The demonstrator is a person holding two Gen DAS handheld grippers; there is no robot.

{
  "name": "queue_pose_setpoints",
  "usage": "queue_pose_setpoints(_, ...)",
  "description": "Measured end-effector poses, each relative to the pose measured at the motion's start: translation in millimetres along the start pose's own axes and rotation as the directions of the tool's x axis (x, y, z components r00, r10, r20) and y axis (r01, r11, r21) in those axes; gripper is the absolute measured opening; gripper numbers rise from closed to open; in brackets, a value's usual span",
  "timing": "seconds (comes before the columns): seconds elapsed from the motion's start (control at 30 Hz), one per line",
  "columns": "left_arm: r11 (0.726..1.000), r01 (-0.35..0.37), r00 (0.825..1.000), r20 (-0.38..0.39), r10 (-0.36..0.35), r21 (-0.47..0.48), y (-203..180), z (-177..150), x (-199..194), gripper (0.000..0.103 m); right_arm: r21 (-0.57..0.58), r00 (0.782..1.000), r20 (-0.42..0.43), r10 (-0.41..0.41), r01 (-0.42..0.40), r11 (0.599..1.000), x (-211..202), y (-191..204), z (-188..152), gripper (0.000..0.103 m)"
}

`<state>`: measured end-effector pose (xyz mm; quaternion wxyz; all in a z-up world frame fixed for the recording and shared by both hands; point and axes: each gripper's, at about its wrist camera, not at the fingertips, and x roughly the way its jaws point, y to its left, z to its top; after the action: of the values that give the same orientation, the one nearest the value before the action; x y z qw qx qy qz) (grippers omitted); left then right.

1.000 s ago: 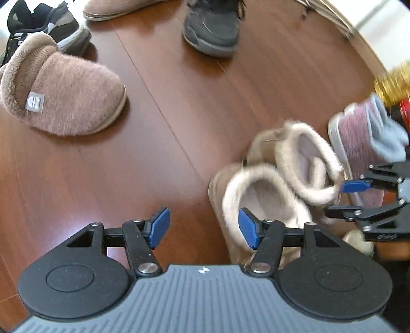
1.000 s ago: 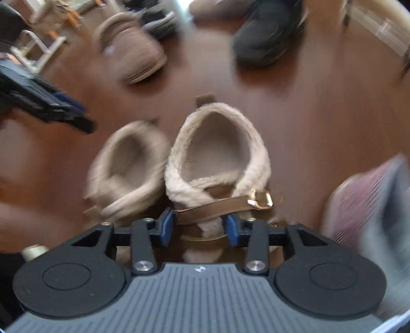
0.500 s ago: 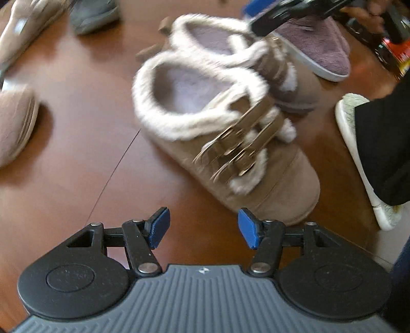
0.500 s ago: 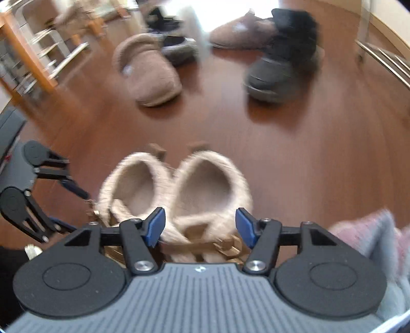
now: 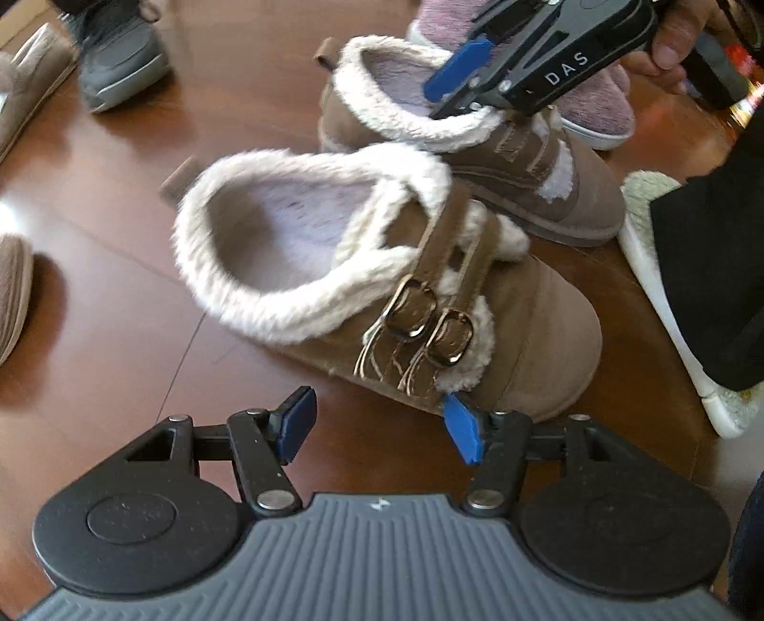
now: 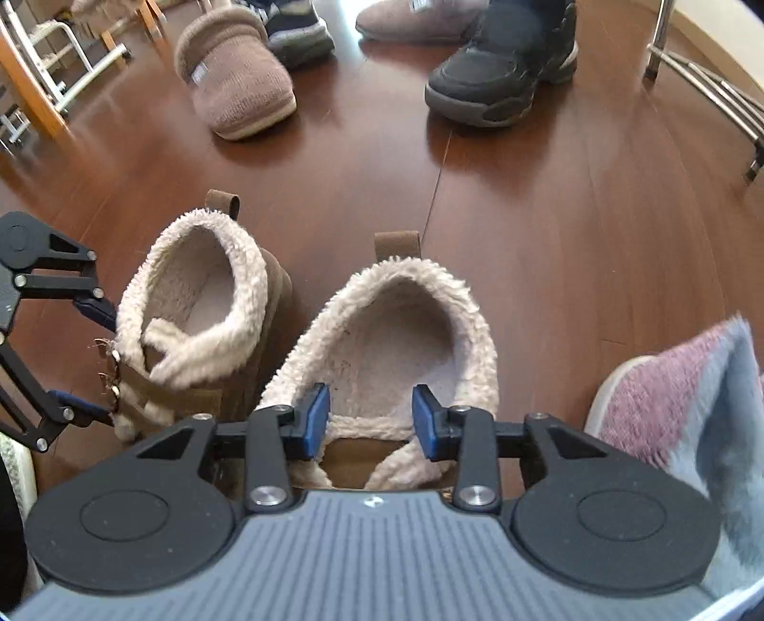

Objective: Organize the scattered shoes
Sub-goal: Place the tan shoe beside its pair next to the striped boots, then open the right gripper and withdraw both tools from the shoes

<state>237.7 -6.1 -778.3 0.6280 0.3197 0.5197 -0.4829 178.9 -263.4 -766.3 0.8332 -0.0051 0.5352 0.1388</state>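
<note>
I count two tan fleece-lined buckle shoes [image 6: 401,353] [image 6: 200,325] standing side by side. Two brown knit slippers [image 6: 234,81] [image 6: 415,14], two dark sneakers [image 6: 501,71] [image 6: 296,28] and one purple slipper [image 6: 668,406] lie on the floor too.

The left wrist view looks down from low and close at the buckle side of a fleece-lined clog [image 5: 382,286], its own fingers along the bottom edge. The right wrist view looks from just above the second clog [image 6: 401,353], facing out across the wood floor [image 6: 573,215]. Both views share the two clogs, and each shows the other gripper at its edge.
</note>
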Motion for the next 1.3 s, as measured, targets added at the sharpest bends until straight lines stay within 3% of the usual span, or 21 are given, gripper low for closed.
queue_pose_setpoints(0.1, 0.999, 0.0, 1.0, -0.015, 0.001, 0.051, 0, 1, -4, 0.062, 0.044, 0.999, 0.035, 0.009, -0.01, 0.999, -5, -3, -1, 0.04)
queue_pose_setpoints(0.17, 0.995, -0.029, 0.999, -0.011, 0.03, 0.09, 10, -5, -16, 0.062, 0.043, 0.998, 0.049, 0.031, -0.033, 0.999, -13, -4, 0, 0.053)
queue_pose_setpoints(0.23, 0.991, -0.065, 0.998, -0.003, 0.066, 0.116, 22, -10, -27, 0.062, 0.013, 0.995, 0.06, 0.073, -0.074, 0.997, -32, -3, -2, 0.059)
queue_pose_setpoints(0.33, 0.989, -0.112, 0.994, -0.004, 0.113, 0.1, 36, -10, -25, 0.062, -0.032, 0.99, 0.0, 0.142, -0.142, 0.989, -48, -4, -11, 0.058)
queue_pose_setpoints(0.53, 0.964, -0.186, 0.98, -0.033, 0.195, 0.19, 50, 6, 9, 0.062, -0.048, 0.963, -0.18, 0.2, -0.211, 0.976, -45, -1, -30, 0.053)
queue_pose_setpoints(0.63, 0.967, -0.145, 0.988, -0.03, 0.154, 0.208, 39, 20, 18, 0.061, 0.019, 0.963, -0.215, 0.165, -0.164, 0.986, -31, -7, -41, 0.045)
queue_pose_setpoints(0.73, 0.94, -0.175, 0.983, 0.003, 0.182, 0.292, 19, 28, 25, 0.061, 0.067, 0.97, -0.192, 0.146, -0.135, 0.989, -28, -9, -47, 0.043)
queue_pose_setpoints(0.83, 0.952, -0.148, 0.988, -0.006, 0.156, 0.267, 15, 40, 29, 0.061, 0.09, 0.973, -0.188, 0.132, -0.116, 0.989, -29, -14, -49, 0.034)
queue_pose_setpoints(1.0, 0.956, -0.134, 0.989, -0.028, 0.146, 0.26, 13, 55, 35, 0.061, 0.093, 0.976, -0.187, 0.11, -0.094, 0.991, -25, -20, -46, 0.033)
queue_pose_setpoints(1.13, 0.973, -0.113, 0.991, -0.044, 0.124, 0.2, 18, 62, 38, 0.061, 0.091, 0.979, -0.183, 0.089, -0.073, 0.993, -26, -23, -47, 0.033)
queue_pose_setpoints(1.3, 0.952, -0.143, 0.987, -0.032, 0.157, 0.27, 9, 72, 43, 0.061, 0.081, 0.98, -0.194, 0.051, -0.036, 0.996, -29, -24, -52, 0.039)
